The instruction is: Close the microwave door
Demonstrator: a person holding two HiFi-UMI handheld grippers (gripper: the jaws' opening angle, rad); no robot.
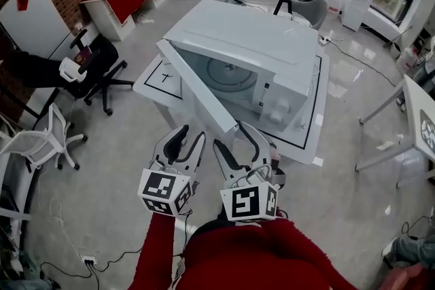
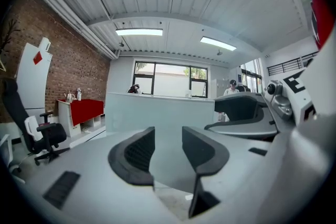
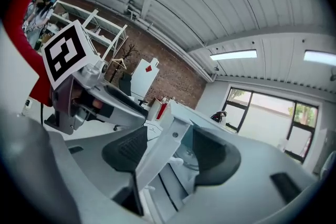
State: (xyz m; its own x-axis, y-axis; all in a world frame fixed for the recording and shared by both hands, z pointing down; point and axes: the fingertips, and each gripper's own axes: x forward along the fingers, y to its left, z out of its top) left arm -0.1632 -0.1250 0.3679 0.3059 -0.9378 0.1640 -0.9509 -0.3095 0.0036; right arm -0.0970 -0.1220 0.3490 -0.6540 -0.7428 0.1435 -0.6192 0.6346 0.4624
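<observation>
A red knitted sweater [image 1: 262,256] fills the bottom of the head view, and both sleeves reach forward from it. Just ahead, each hand carries a grey two-jaw tool with a cube of black-and-white square markers; the markers are patterns, not letters.

The left gripper [image 1: 188,140] has its dark ribbed fingers a moderate way apart with nothing between them. Its own view looks at the flat pale outer face of the microwave door [image 1: 197,95].

The right gripper [image 1: 234,139] stands just beside it with its fingers spread wide. In its own view the free edge of the door runs up between the two pads, and neither pad appears to press on it.

The white box-shaped microwave oven [image 1: 272,44] sits on a low white table [image 1: 314,136] in the middle of the grey floor. Its door hangs wide open, swung out toward the person, so the round glass turntable [image 1: 228,75] inside shows. The control panel [image 1: 280,105] on the oven's front carries print too small to read, and no brand name can be made out.

A thin black line frames the table top, and a black T-shaped mark [image 1: 166,76] lies on its left corner.

To the left, a black office chair [image 1: 95,64] stands near a brick wall. A white board there bears a red diamond [image 1: 23,1].
</observation>
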